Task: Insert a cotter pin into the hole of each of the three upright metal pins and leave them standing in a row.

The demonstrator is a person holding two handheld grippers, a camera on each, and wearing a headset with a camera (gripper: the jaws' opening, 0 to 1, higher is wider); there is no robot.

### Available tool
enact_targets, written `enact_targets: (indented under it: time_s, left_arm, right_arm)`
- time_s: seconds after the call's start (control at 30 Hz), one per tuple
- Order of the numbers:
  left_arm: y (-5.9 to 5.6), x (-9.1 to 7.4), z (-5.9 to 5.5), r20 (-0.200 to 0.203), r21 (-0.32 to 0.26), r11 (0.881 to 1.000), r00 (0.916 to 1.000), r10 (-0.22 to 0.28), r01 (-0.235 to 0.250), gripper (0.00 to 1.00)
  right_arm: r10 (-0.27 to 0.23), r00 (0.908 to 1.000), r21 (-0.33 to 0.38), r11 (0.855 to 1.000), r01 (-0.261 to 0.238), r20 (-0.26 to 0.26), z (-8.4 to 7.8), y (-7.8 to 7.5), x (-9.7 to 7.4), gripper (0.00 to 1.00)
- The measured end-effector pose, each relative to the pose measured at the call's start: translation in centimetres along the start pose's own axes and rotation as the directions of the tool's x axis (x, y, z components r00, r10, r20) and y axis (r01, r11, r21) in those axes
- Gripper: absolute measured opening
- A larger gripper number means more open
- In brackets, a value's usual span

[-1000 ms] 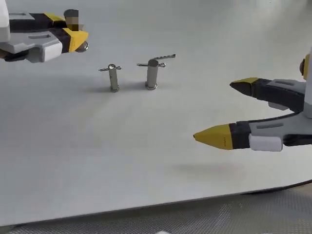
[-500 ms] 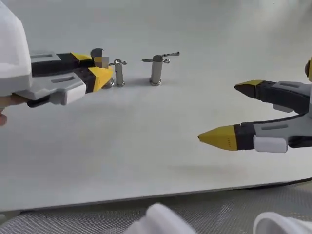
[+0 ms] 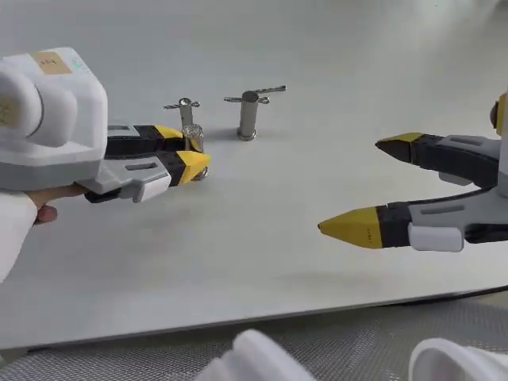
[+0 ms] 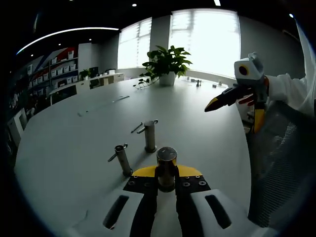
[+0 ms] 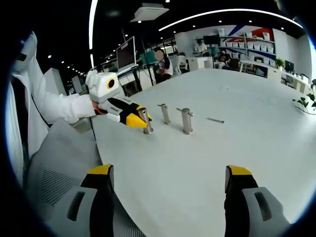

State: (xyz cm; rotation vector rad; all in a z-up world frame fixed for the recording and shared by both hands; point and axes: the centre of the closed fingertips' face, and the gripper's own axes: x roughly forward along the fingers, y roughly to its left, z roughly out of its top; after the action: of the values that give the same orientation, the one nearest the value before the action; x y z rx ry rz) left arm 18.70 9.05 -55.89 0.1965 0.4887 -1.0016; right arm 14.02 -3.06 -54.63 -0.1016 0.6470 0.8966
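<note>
Your left gripper [image 3: 197, 156] has carried the third metal pin [image 4: 167, 162] in from the far left to the row. Its jaws are clamped on the shank, with the pin upright and its foot at or just above the desk [image 3: 262, 262]. Just beyond the jaw tips stand the nearer pin [image 3: 186, 113] and, farther off, the second pin [image 3: 249, 117], each with a cotter pin [image 3: 270, 92] through its head. The clamped pin carries none, so one insertion appears to remain. A thin sliver [image 5: 216, 120], possibly the last cotter pin, lies well beyond the row. Your right gripper [image 3: 348, 184] hangs as before, jaws apart and empty, well clear of the pins.
</note>
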Motion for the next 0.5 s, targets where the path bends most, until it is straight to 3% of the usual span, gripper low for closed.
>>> enact_targets:
  time_s: [0.5]
  left_arm:
    - [0.1, 1.7, -0.9, -0.006, 0.018, 1.000, 0.9999, -0.014, 0.014, 0.11]
  right_arm:
    - [-0.006, 0.9999, 0.015, 1.000, 0.006, -0.012, -0.4, -0.2, 0.0, 0.90]
